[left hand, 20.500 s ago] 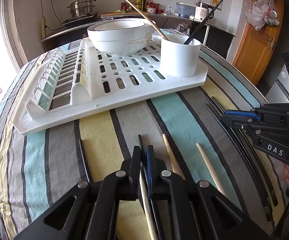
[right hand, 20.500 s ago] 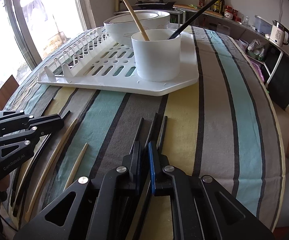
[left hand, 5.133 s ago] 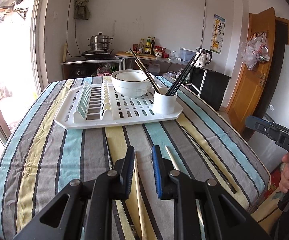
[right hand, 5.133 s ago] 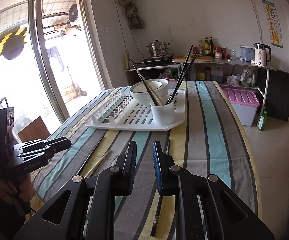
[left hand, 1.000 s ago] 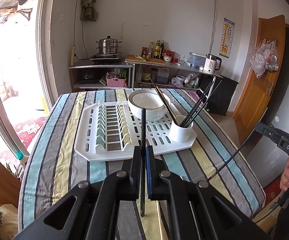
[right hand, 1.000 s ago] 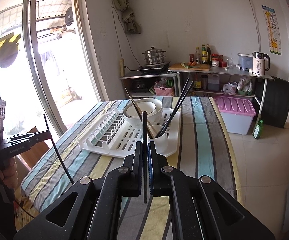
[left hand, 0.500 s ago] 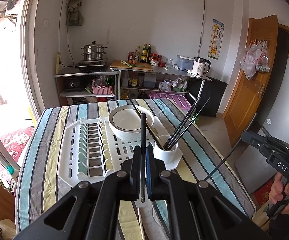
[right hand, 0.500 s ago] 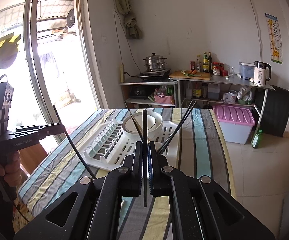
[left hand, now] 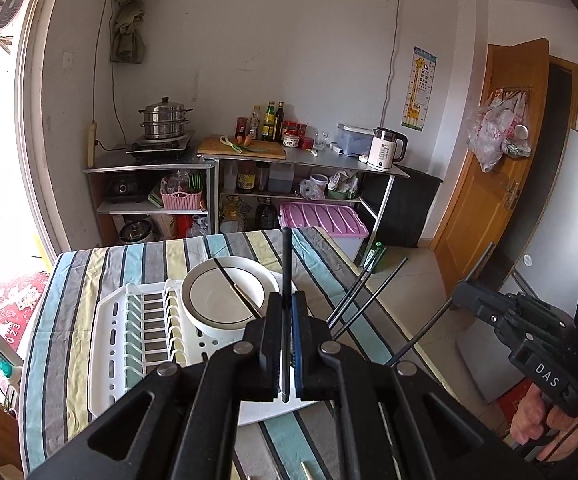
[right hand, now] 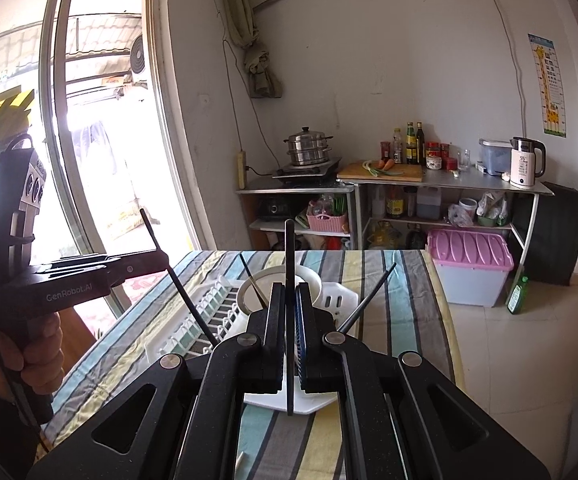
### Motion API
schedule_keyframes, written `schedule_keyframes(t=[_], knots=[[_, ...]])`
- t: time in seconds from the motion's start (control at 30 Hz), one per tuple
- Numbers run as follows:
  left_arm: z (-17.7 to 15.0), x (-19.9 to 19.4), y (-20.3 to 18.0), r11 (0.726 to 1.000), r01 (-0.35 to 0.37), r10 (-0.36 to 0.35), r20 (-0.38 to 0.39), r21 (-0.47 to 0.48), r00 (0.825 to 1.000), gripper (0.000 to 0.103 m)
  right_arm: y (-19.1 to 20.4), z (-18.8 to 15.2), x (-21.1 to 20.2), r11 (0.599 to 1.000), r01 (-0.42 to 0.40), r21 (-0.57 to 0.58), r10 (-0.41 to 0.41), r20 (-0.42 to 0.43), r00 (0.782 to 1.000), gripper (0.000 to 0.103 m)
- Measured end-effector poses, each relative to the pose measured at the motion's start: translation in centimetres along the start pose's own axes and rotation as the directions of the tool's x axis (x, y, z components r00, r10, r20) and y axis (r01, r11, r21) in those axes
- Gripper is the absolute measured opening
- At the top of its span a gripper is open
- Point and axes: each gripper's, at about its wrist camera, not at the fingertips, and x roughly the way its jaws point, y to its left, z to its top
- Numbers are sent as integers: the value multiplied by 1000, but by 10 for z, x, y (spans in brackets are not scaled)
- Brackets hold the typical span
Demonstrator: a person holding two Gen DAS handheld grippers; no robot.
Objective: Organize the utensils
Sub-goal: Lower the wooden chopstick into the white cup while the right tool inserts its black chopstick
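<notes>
Left gripper (left hand: 287, 320) clamps one black chopstick (left hand: 285, 264) upright; right gripper (right hand: 287, 312) likewise clamps a second chopstick (right hand: 289, 248). White drying rack (left hand: 109, 344) lies ahead, below both.

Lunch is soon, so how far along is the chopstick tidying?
Done: several dark chopsticks lean over the rack. In hand: left claw grips a black chopstick, right claw a second black chopstick. Left: at least one pale chopstick on the tablecloth.
</notes>
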Motion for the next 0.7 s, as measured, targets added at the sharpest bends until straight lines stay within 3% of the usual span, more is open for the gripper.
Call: schedule_keyframes(t=[0.4, 0.7], knots=[[22, 35, -8, 1000, 29, -29, -6, 10, 1000, 5, -14, 18, 29, 999, 2, 34, -2, 15, 1000, 5], [18, 61, -6, 999, 38, -38, -40, 1, 998, 5, -22, 13, 54, 999, 11, 50, -10, -21, 1000, 5]])
